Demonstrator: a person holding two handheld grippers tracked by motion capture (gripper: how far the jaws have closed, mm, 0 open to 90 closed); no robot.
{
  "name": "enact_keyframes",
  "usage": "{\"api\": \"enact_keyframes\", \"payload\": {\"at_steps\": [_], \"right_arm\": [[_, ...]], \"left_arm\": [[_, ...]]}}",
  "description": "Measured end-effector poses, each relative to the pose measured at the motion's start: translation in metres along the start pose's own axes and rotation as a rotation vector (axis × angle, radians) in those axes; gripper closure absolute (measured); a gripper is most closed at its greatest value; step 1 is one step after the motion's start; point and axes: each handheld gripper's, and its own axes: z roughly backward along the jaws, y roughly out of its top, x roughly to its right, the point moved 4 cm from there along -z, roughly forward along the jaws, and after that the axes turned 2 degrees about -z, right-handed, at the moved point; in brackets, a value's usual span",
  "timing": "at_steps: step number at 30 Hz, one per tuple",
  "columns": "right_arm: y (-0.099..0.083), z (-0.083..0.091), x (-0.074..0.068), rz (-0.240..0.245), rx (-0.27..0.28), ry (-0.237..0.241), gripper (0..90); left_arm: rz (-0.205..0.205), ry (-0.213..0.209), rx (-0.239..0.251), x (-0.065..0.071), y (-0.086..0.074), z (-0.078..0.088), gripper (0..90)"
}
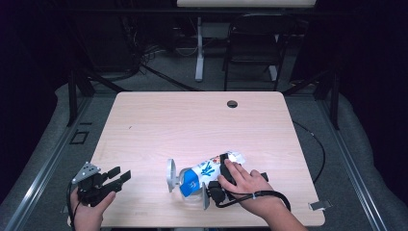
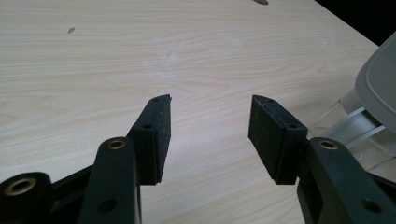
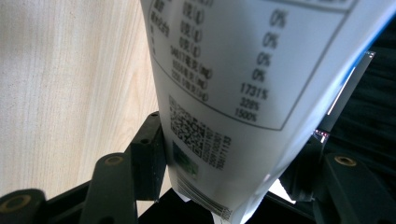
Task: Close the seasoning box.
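Right now your right gripper (image 1: 222,169) is clamped across a white-and-blue pouch (image 1: 208,172), jaws spread wide on the printed body; in the right gripper view the pouch (image 3: 233,93) fills the gap between the jaws, with the left pad (image 3: 152,149) pressed to the edge by the QR code. The pouch slants over the near middle of the table (image 1: 192,120), its blue end aimed into a clear jar (image 1: 190,190) that lies beside a grey lid (image 1: 171,174); whether the pouch touches the jar I cannot tell. Your left gripper (image 1: 115,177) hovers open and empty over the table's near left corner, well apart from the jar; in the left gripper view the jar (image 2: 355,126) and lid (image 2: 380,79) sit just past its right jaw. That is the main risk: nothing steadies the jar, so any push from the pouch could roll or slide it toward the near edge. A soft pouch held across the belly can also buckle or slip in the pads if you tilt it further, and squeezing harder may spill contents outside the jar. The lid, if nudged, could tip or roll too. Consider bracing the jar with the left gripper before you move the pouch.
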Motion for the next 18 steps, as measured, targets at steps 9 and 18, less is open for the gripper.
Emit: {"api": "enact_keyframes", "payload": {"at_steps": [9, 18], "right_arm": [[0.0004, 0.0009, 0.0005, 0.012, -0.004, -0.006, 43.6], [0.0007, 0.0005, 0.0004, 0.016, -0.002, -0.005, 43.7]], "left_arm": [[0.003, -0.001, 0.002, 0.0000, 0.0002, 0.0003, 49.6], [0.007, 0.000, 0.007, -0.0005, 0.0001, 0.0002, 49.6]]}}
